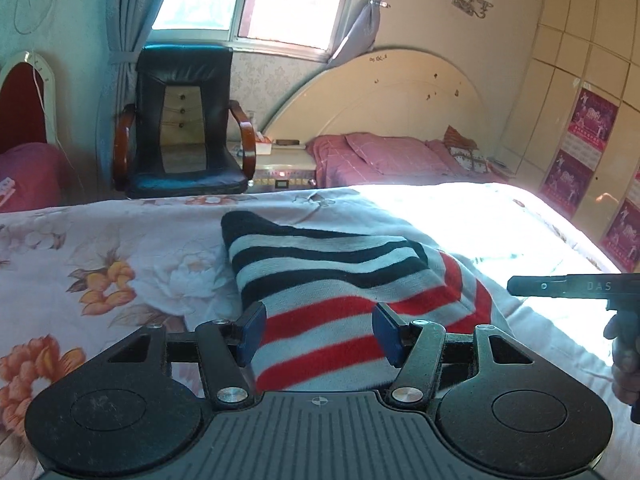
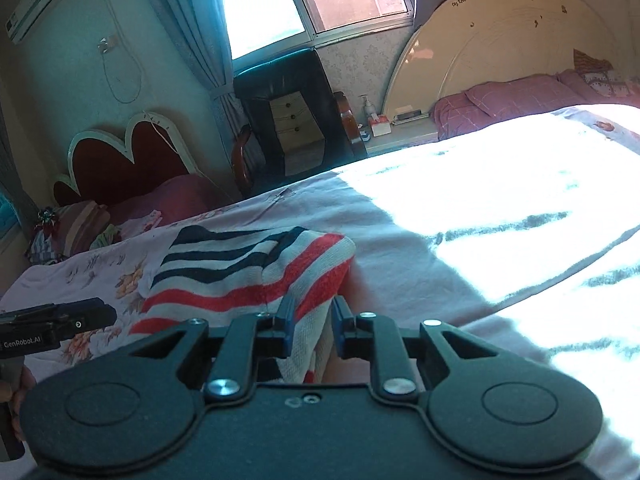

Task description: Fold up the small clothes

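A knit garment (image 1: 328, 276) with navy, red and pale stripes lies folded on the flowered bedsheet (image 1: 120, 248). My left gripper (image 1: 320, 332) hangs over its near end, open, with the red-striped cloth lying flat between the blue pads (image 1: 252, 332). In the right wrist view the garment (image 2: 240, 268) lies ahead and to the left. My right gripper (image 2: 314, 320) stands narrowly open at the garment's near right corner. A fold of cloth rises between its pads and stops short of the right pad (image 2: 340, 322). A person's hand holds each gripper.
The bed's right half lies in harsh sunlight (image 2: 500, 208). Beyond the far edge stand a black armchair (image 1: 184, 128), a bedside table (image 1: 280, 160) and a second bed with pink bedding (image 1: 392, 156). White cupboard doors with posters (image 1: 588, 128) line the right wall.
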